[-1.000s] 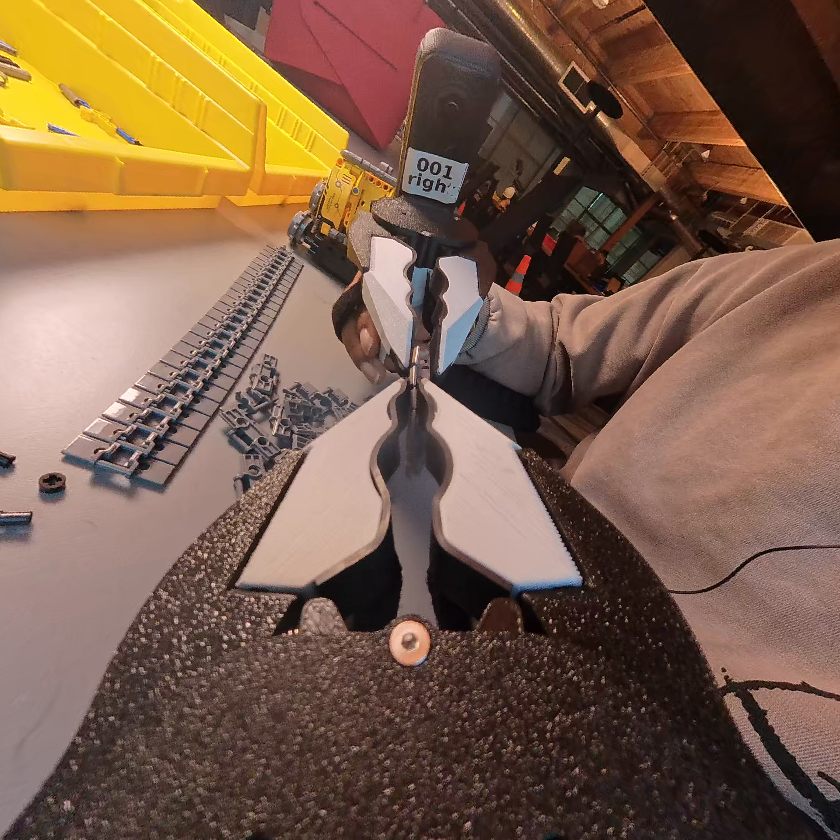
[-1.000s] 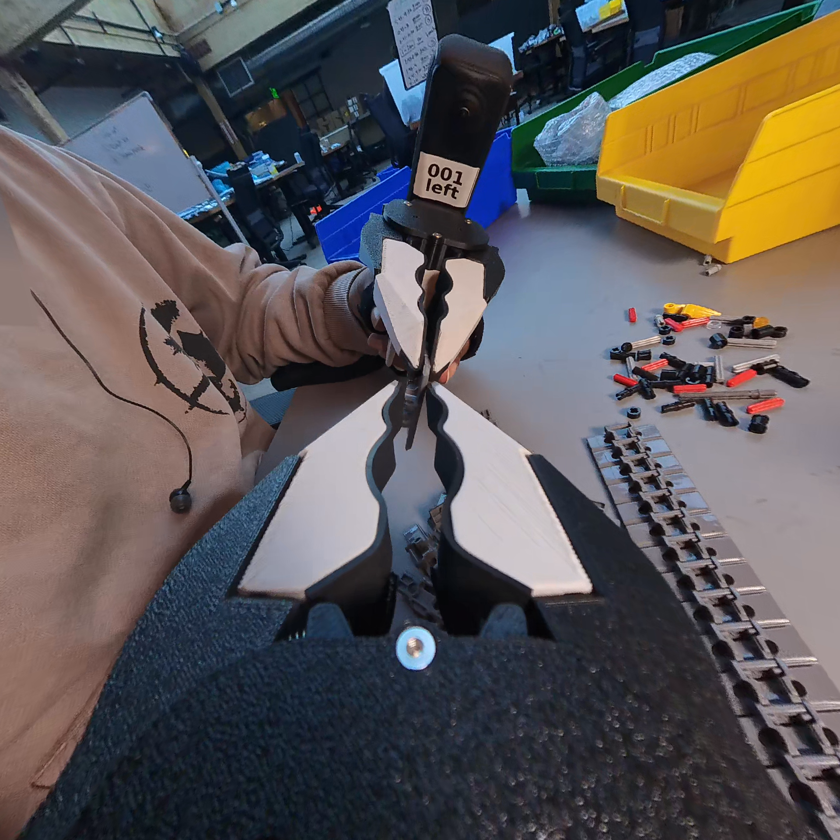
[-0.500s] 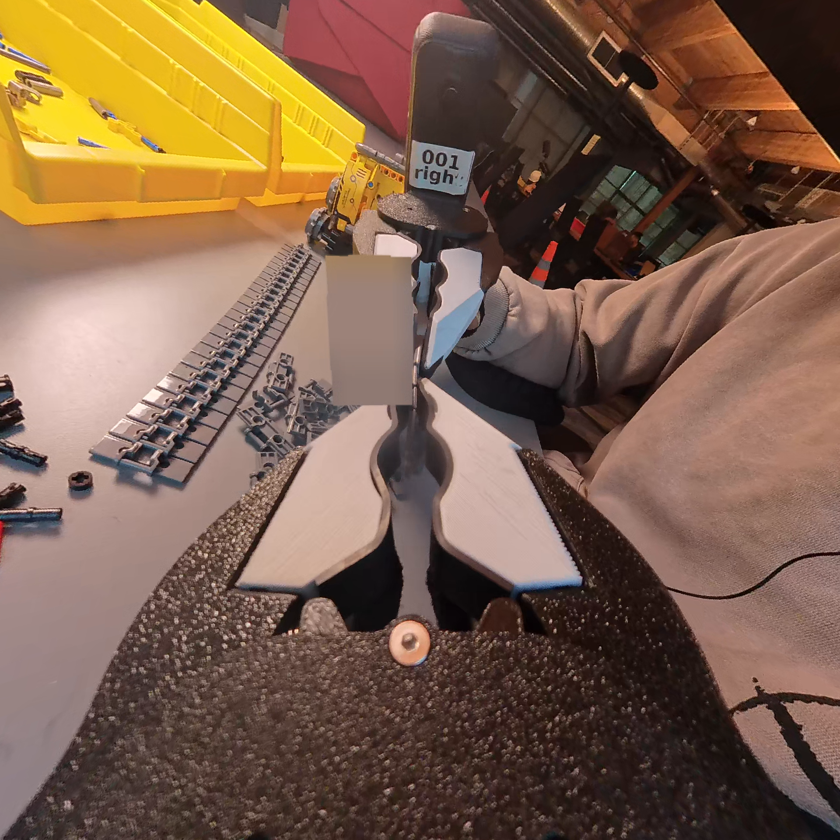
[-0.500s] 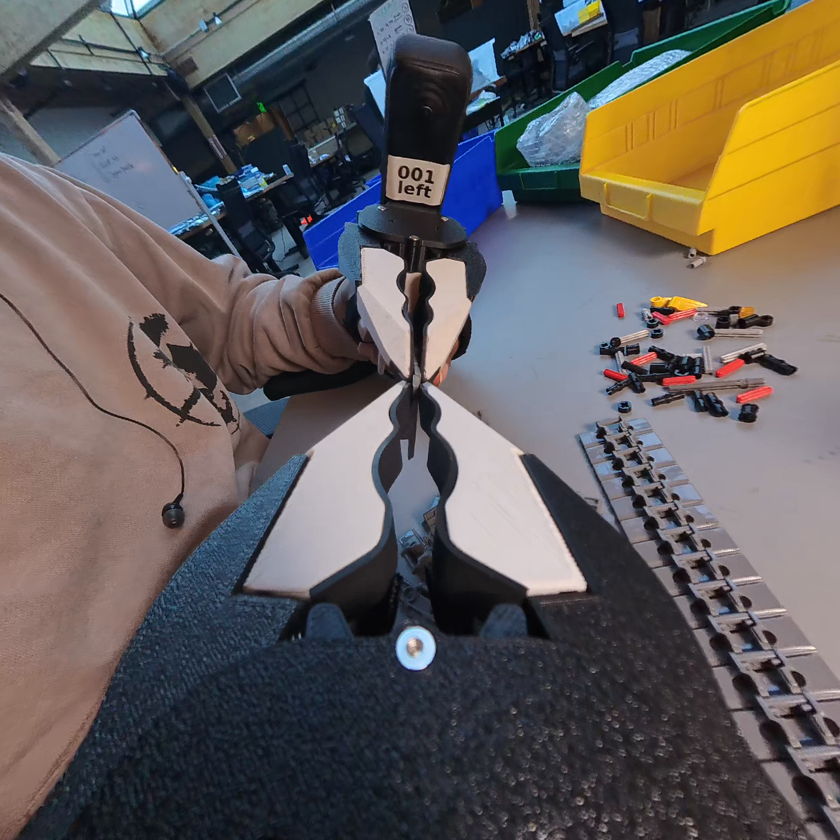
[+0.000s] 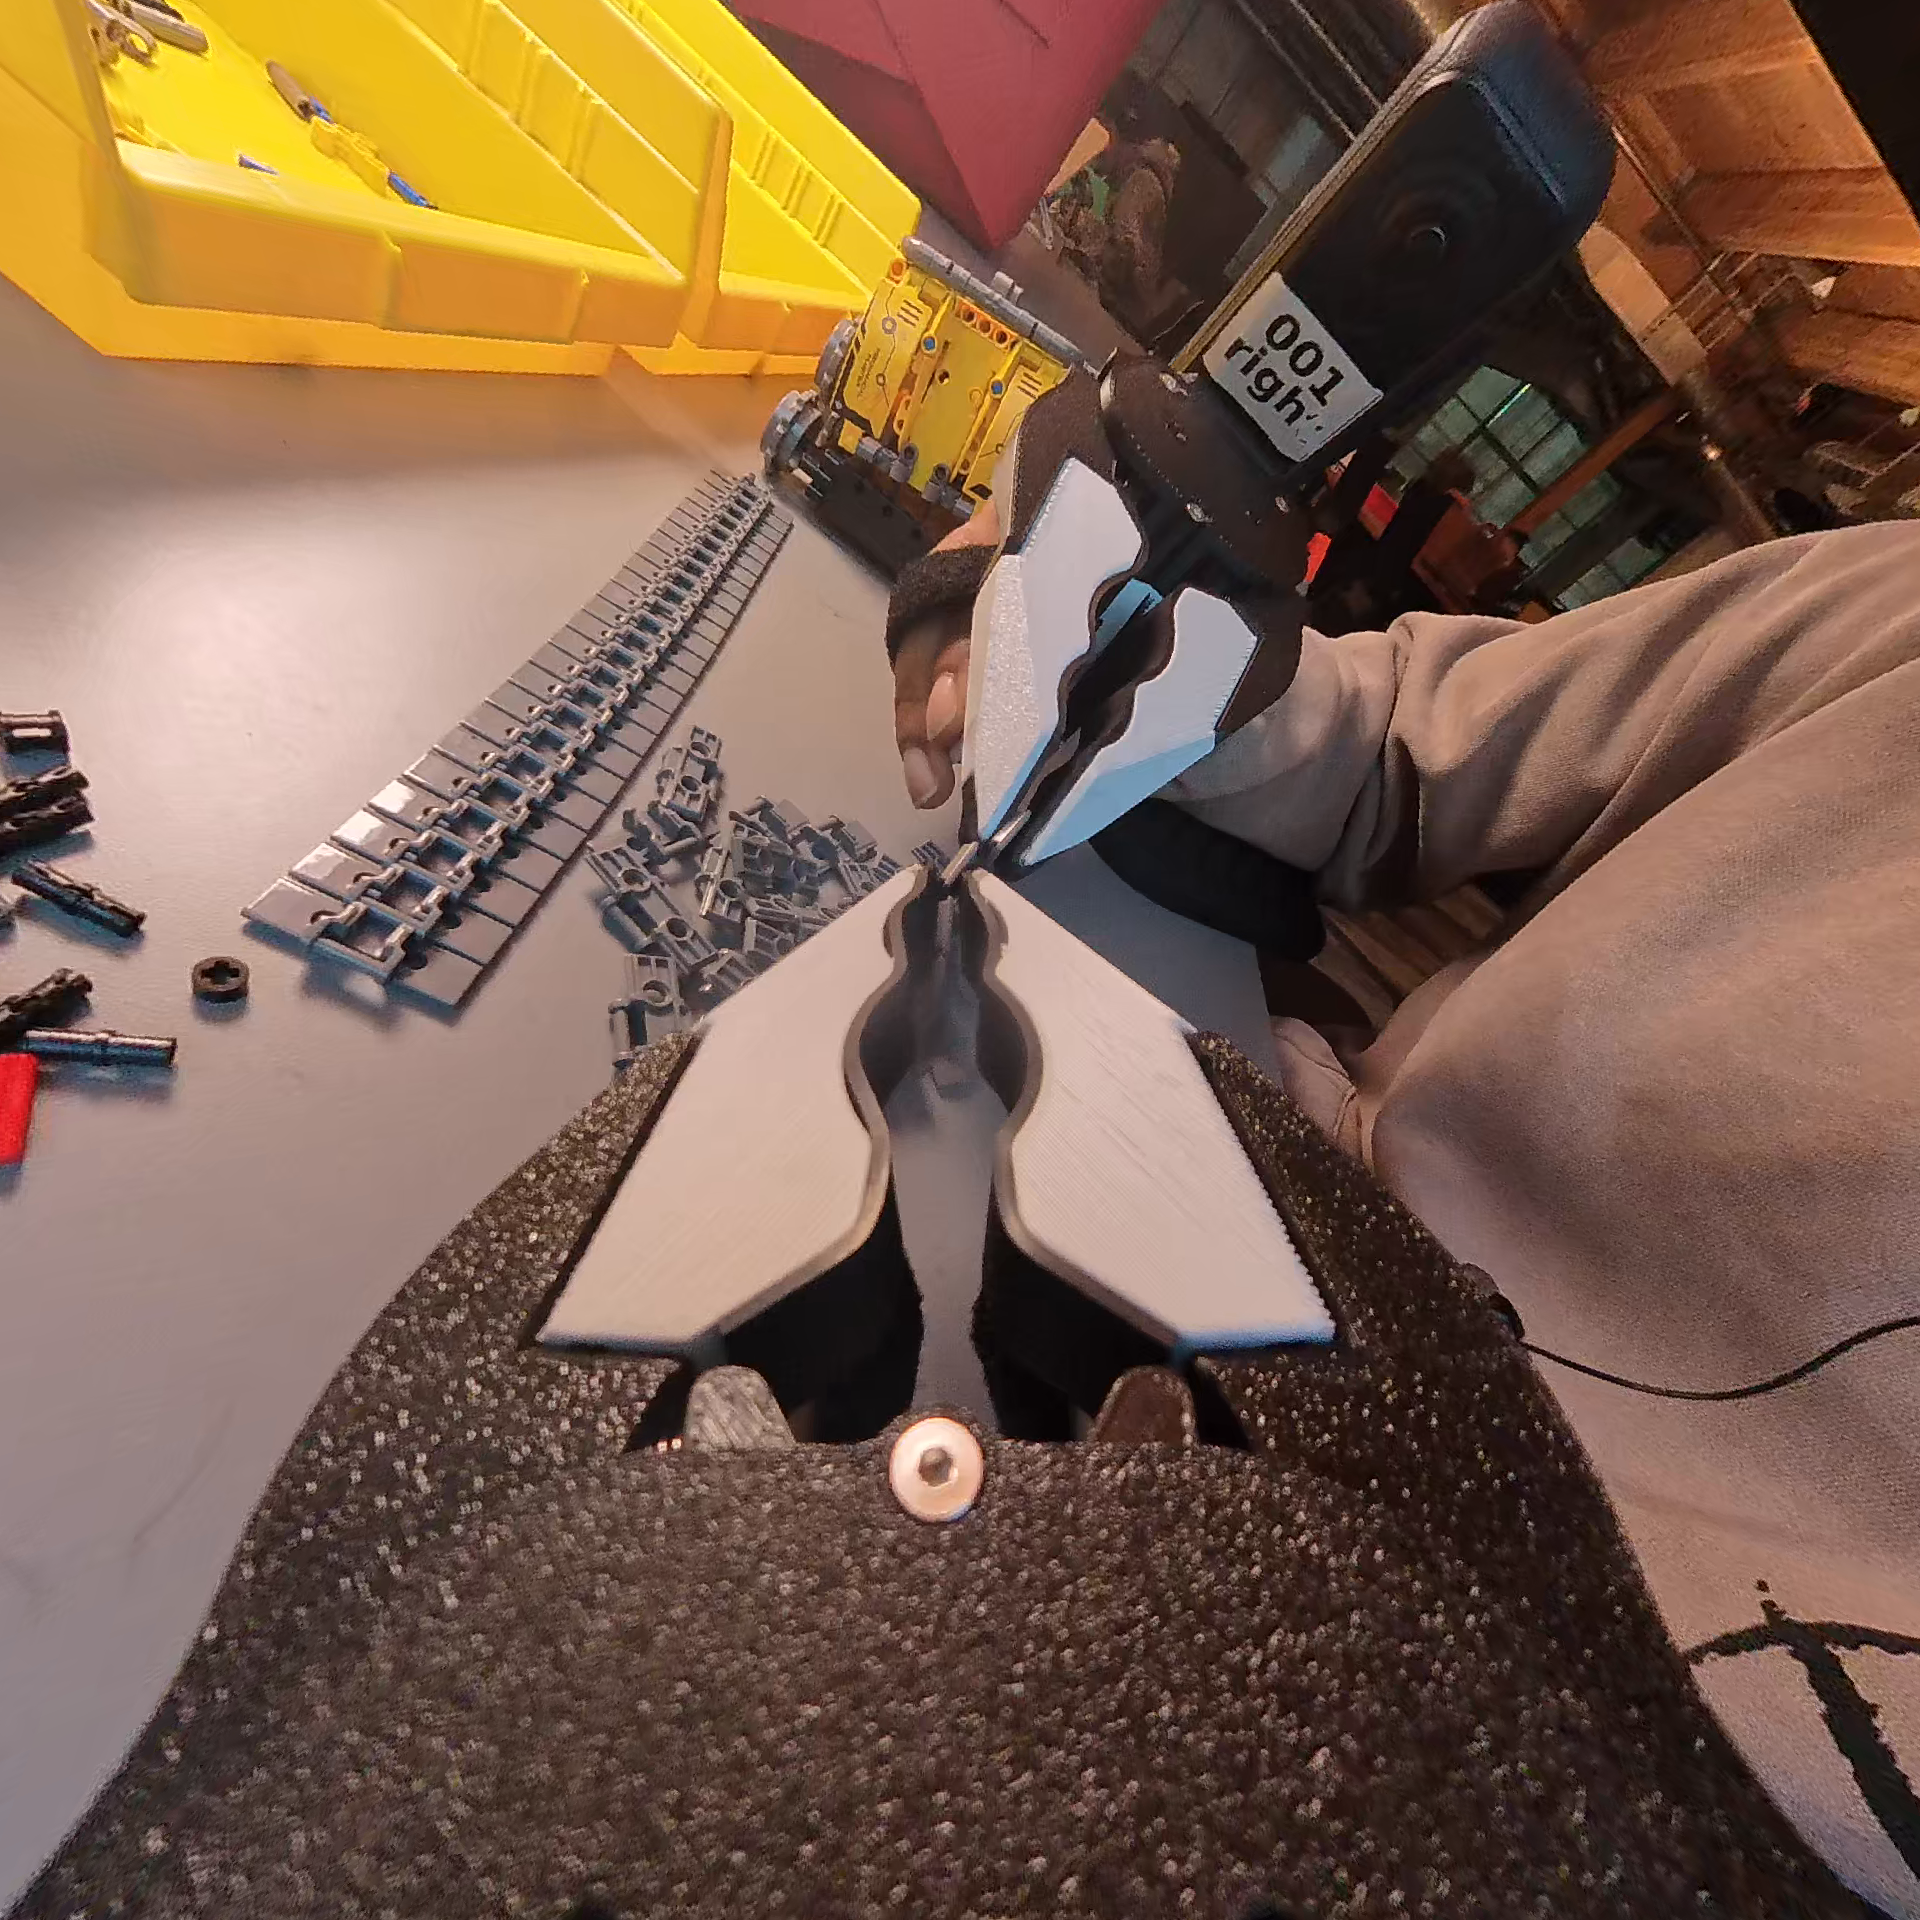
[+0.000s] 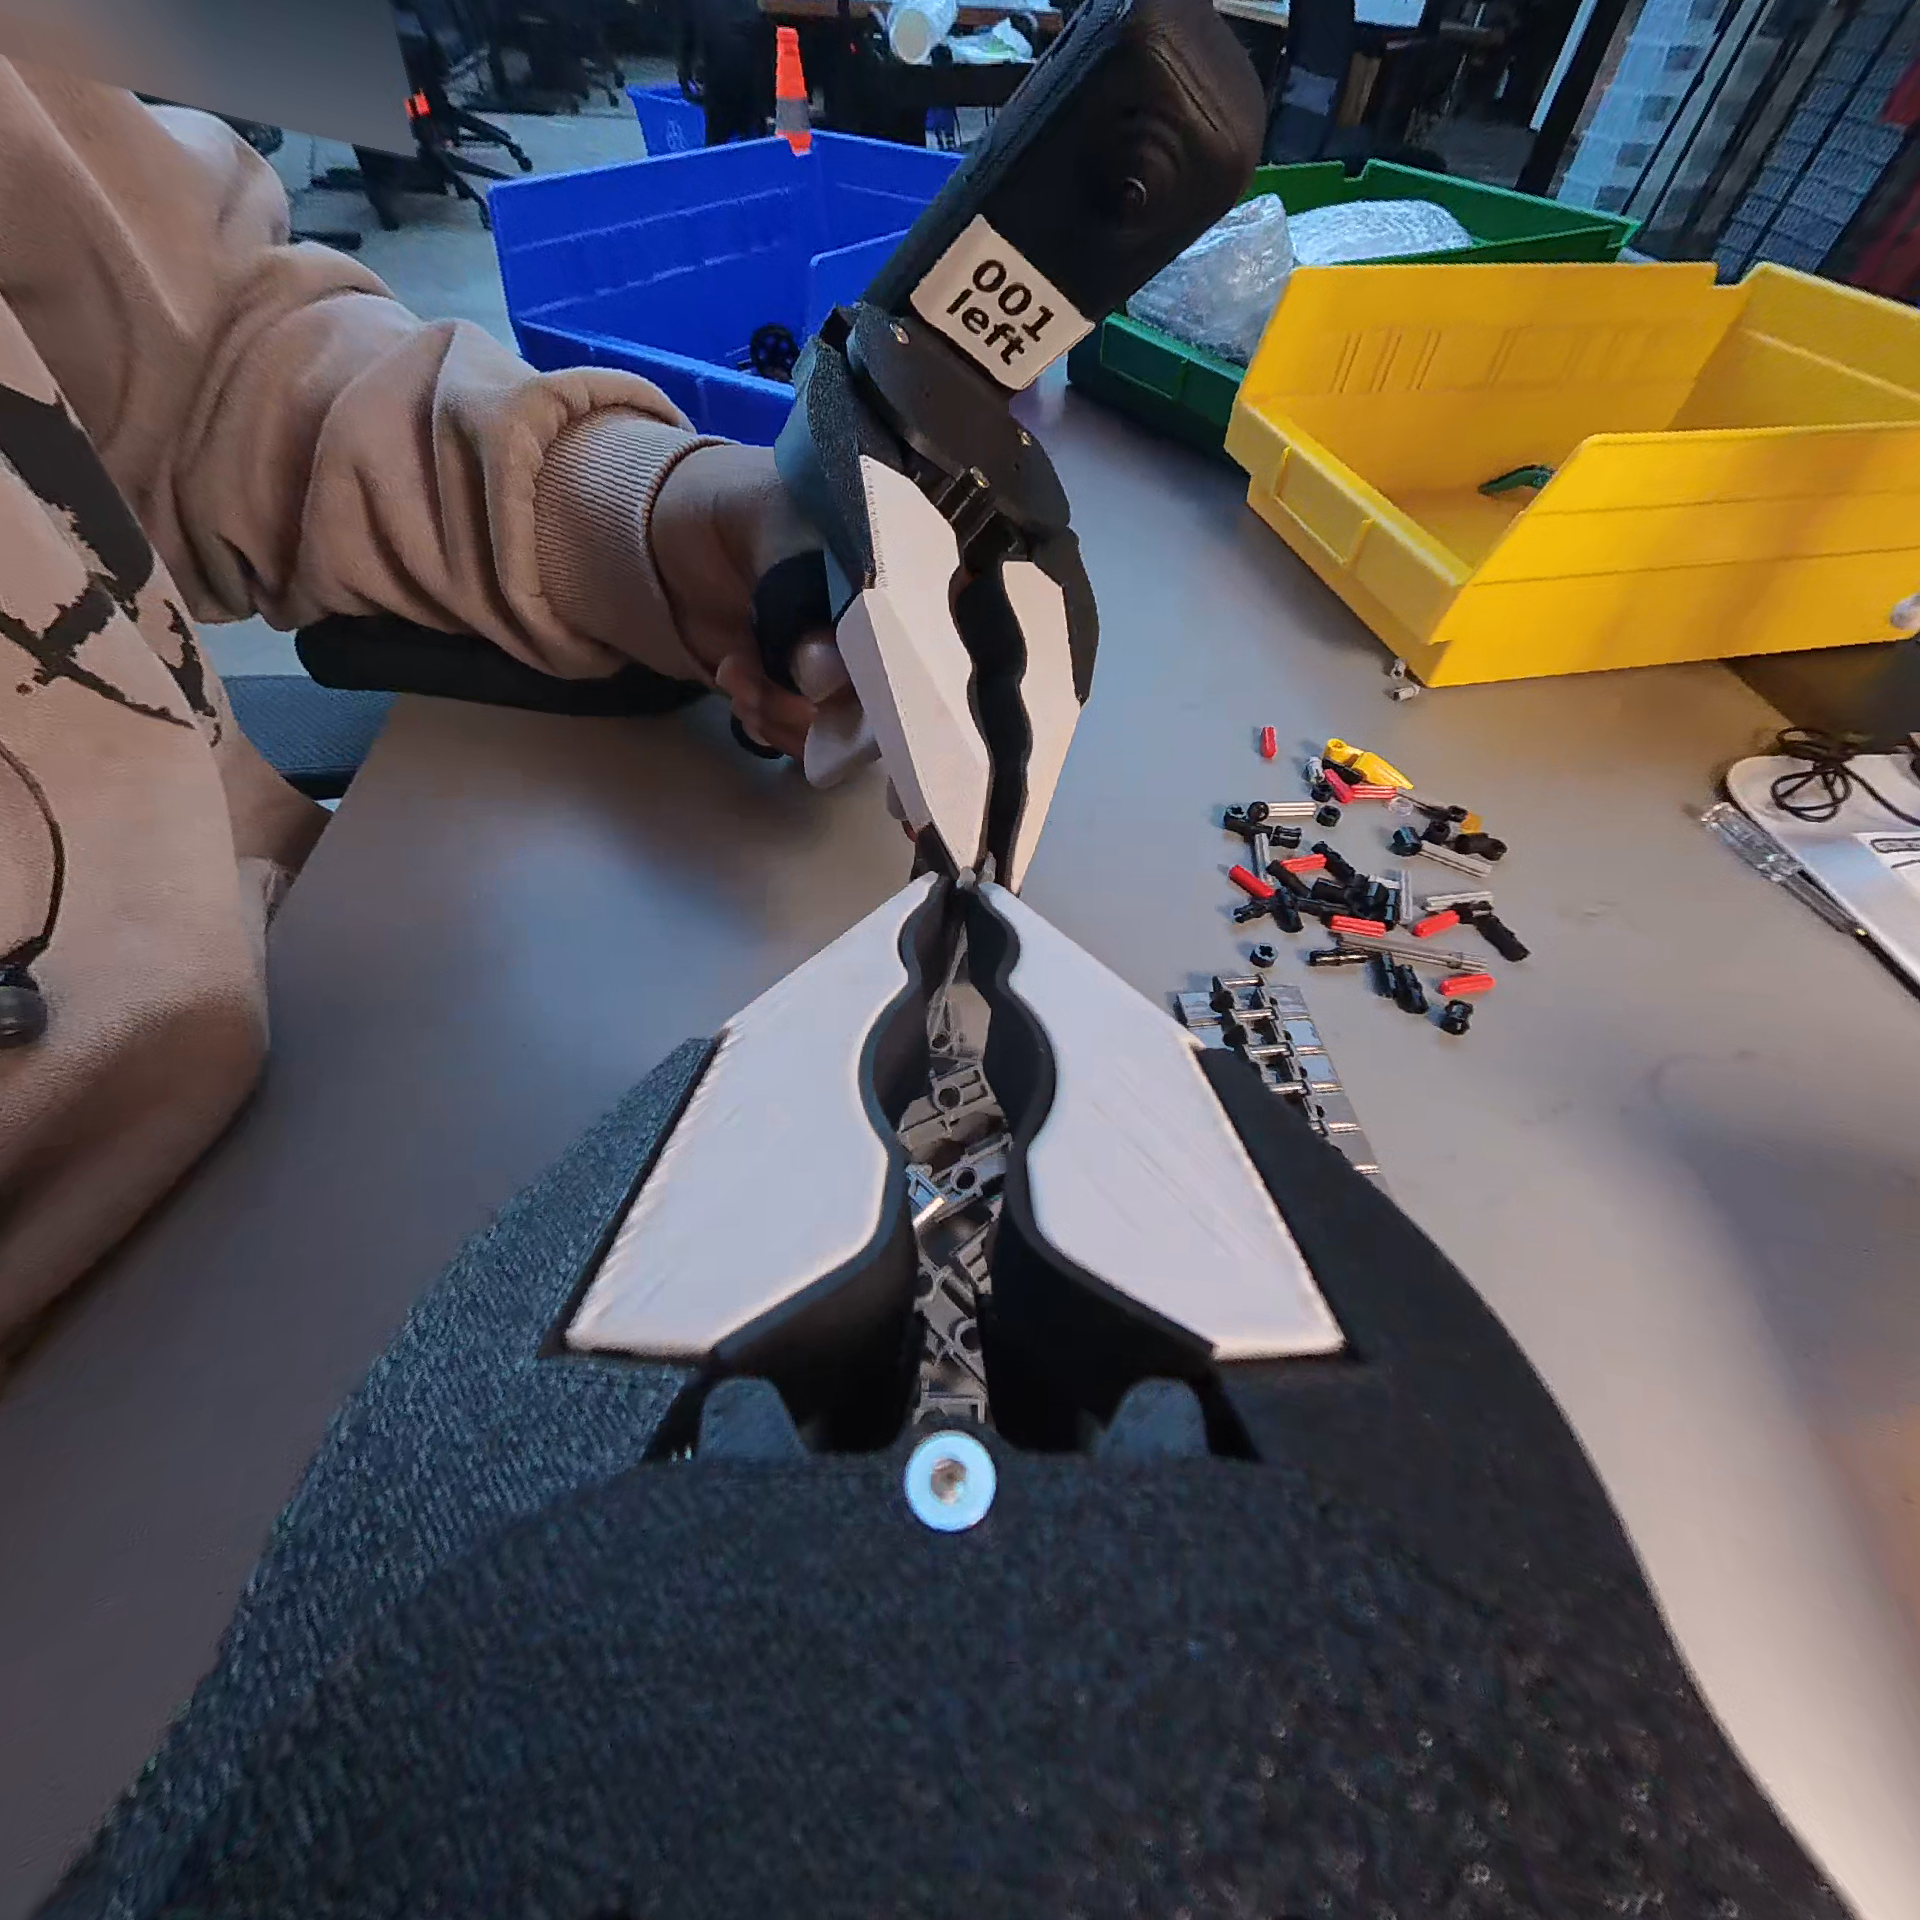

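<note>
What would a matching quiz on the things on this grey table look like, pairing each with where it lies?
Things:
1. long strip of linked grey track plates
2. loose heap of small grey connector pieces
3. scatter of small red and black pins
4. yellow and black toy vehicle

Places:
A. right of the gripper tips, before the yellow plastic bin
B. at the strip's far end
C. between strip and gripper tips
D. running away across the table, toward the toy vehicle

Pairs: 1-D, 2-C, 3-A, 4-B
</note>
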A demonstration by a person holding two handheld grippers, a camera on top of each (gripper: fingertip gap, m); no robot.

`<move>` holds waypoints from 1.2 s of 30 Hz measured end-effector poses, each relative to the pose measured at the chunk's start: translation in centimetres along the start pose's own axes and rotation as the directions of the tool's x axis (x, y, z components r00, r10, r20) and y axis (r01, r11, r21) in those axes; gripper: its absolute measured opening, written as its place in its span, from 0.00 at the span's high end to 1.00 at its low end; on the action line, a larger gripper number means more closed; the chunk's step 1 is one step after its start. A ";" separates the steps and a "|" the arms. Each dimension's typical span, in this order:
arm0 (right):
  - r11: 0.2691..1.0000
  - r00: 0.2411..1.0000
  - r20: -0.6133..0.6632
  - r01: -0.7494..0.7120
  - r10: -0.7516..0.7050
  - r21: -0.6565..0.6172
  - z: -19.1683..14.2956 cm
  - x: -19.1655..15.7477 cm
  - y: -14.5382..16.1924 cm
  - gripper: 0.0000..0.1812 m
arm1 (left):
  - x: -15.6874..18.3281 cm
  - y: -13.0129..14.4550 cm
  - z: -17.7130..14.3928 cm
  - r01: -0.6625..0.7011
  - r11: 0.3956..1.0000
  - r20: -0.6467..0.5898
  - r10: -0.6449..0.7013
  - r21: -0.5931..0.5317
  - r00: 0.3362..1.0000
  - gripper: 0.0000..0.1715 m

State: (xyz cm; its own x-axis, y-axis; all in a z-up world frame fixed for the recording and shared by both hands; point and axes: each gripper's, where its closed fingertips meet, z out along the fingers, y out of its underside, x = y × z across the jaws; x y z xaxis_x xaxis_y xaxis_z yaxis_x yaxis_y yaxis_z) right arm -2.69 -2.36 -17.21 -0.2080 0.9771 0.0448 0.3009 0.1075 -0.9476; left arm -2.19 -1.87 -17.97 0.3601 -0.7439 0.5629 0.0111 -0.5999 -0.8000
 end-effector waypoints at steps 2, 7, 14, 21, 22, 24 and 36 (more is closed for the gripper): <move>1.000 1.000 0.003 0.018 -0.018 -0.020 0.1 -0.1 0.4 1.00 | -0.2 0.4 0.2 -0.001 1.000 0.008 0.001 -0.016 1.000 0.98; 0.997 0.998 0.012 0.059 -0.059 -0.043 0.0 -0.4 0.7 1.00 | -0.2 0.8 0.5 0.019 0.999 -0.002 -0.019 -0.032 1.000 0.98; 0.993 0.994 0.058 0.093 -0.089 -0.073 0.2 -1.3 1.1 1.00 | -0.2 1.7 1.3 0.011 0.997 0.010 -0.011 -0.077 1.000 1.00; 0.993 0.989 0.103 0.103 -0.108 0.060 -1.2 -2.0 -2.3 1.00 | -0.6 -0.5 -0.2 -0.011 1.000 0.047 0.010 0.018 0.999 1.00; 0.991 0.991 0.087 0.088 -0.097 0.098 -1.9 -1.6 -3.1 1.00 | -0.6 -0.8 -0.5 0.003 0.999 0.038 -0.004 0.032 0.999 1.00; 0.989 0.998 0.014 0.063 -0.065 0.133 -2.6 -0.2 -3.5 1.00 | -0.5 -1.2 -0.6 -0.020 0.999 0.045 0.018 0.035 0.999 1.00; 0.927 0.911 -0.186 0.345 -0.369 -0.150 -0.2 1.4 0.1 0.90 | -0.1 -1.4 -0.5 -0.002 0.997 0.009 0.001 0.071 1.000 1.00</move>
State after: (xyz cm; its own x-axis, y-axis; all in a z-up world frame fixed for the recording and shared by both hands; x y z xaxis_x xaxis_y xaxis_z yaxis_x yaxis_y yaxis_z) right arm -2.73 -0.98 -17.21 -0.1275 0.8844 0.4491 0.3471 0.4639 -0.8150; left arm -2.75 -1.10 -16.81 0.3684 -0.7421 0.5600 0.0769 -0.5760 -0.8138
